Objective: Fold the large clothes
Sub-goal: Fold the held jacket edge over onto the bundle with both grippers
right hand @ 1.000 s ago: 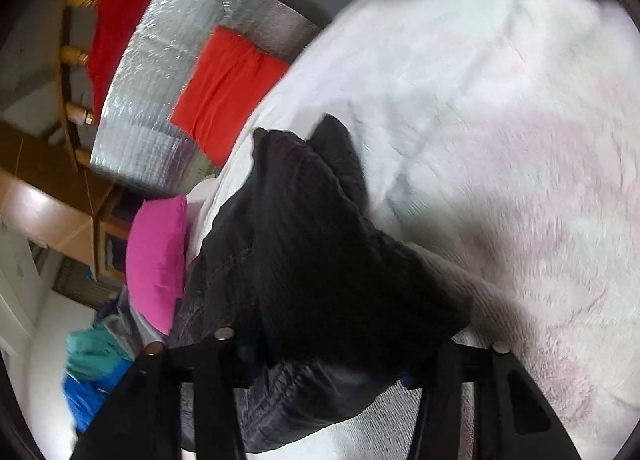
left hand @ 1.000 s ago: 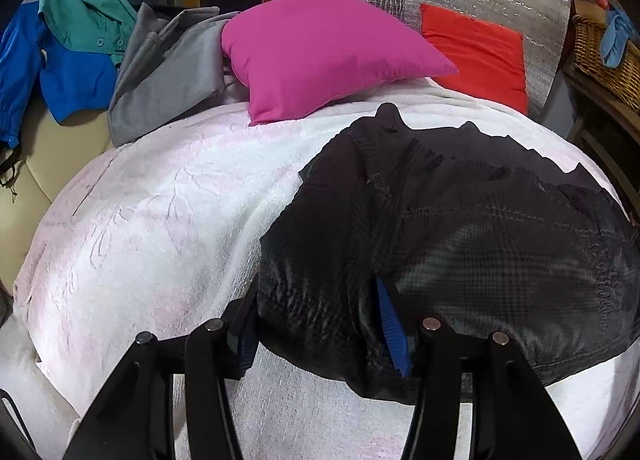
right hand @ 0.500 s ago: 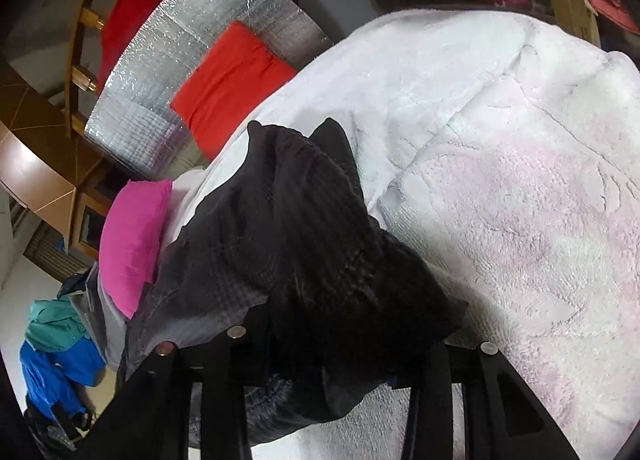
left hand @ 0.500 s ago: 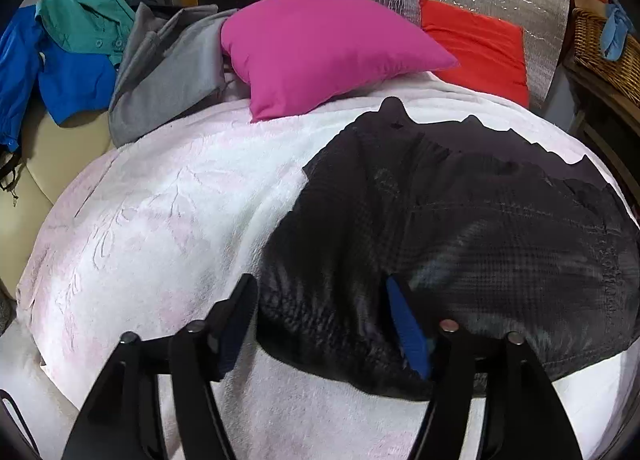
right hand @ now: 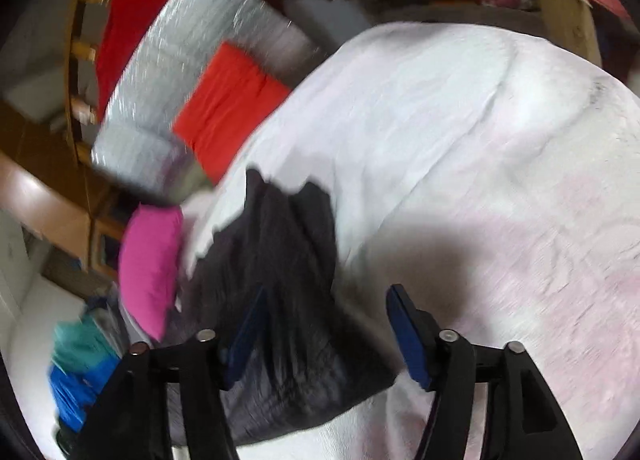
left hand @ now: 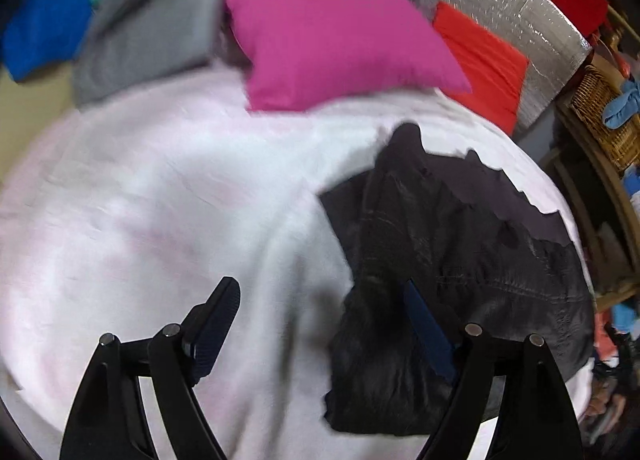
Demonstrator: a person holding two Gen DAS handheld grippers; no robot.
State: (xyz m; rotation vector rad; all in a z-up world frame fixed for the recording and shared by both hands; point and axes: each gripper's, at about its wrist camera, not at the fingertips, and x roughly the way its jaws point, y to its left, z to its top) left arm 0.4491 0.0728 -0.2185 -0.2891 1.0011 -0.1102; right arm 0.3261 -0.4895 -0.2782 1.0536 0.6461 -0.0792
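A black garment (left hand: 460,260) lies in a folded heap on the white and pink blanket (left hand: 160,200). In the left wrist view my left gripper (left hand: 320,316) is open and empty; its right finger rests over the garment's near edge and its left finger is over bare blanket. In the right wrist view the same garment (right hand: 288,300) lies between and beyond the fingers of my right gripper (right hand: 324,320), which is open and holds nothing. Both views are blurred by motion.
A pink cushion (left hand: 332,40) and a red cushion (left hand: 484,64) lie at the far end against a silver foil panel (left hand: 516,0). Grey, blue and teal clothes (left hand: 132,20) are piled at the far left. A wicker basket (left hand: 604,112) stands at the right.
Both grippers have opened and let go of the black garment, which now rests on the blanket. The left gripper has drawn back to the left, the right one has pulled back.
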